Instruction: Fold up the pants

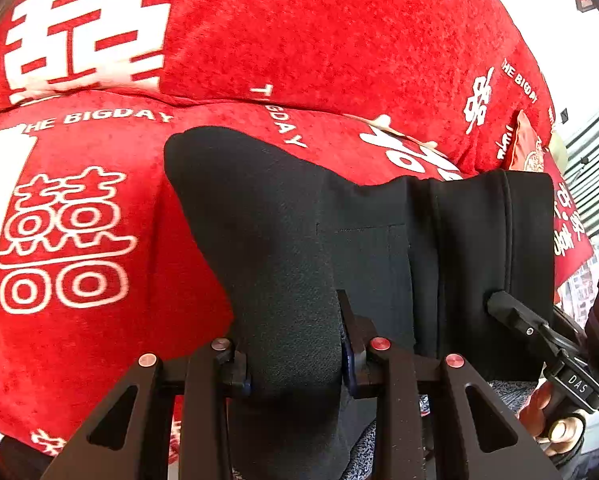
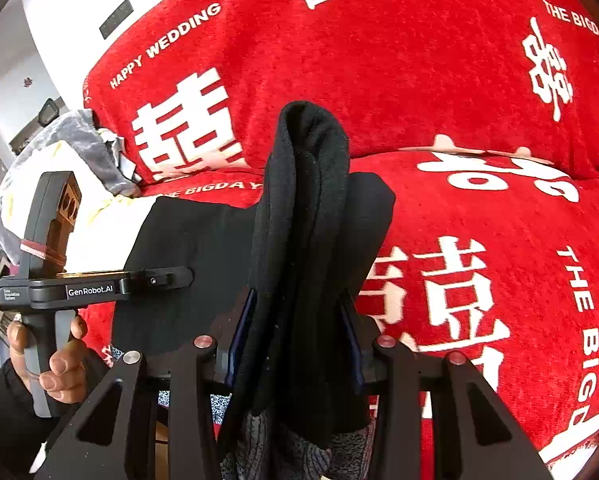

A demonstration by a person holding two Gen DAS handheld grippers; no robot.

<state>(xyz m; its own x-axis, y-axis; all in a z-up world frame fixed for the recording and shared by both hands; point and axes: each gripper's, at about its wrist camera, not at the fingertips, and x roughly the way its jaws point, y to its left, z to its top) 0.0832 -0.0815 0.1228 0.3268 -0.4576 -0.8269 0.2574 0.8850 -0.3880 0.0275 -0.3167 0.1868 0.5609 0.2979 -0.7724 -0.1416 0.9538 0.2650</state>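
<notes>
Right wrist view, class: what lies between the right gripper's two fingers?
A bunched fold of the black pants fills the gap between the right gripper fingers, which press on it from both sides. The right wrist view shows this.

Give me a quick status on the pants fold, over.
Left tongs shut on black pants. Right tongs shut on a bunched fold. Pants lifted over red sofa cover. Nothing in the way.

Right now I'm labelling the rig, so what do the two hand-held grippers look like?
Both are matte black. The left hand-held gripper carries a white "GenRobot.AI" label and a red band on its grip. The right hand-held gripper reads "DAS". Up close, the finger linkages show round red and silver pivot caps.
</notes>
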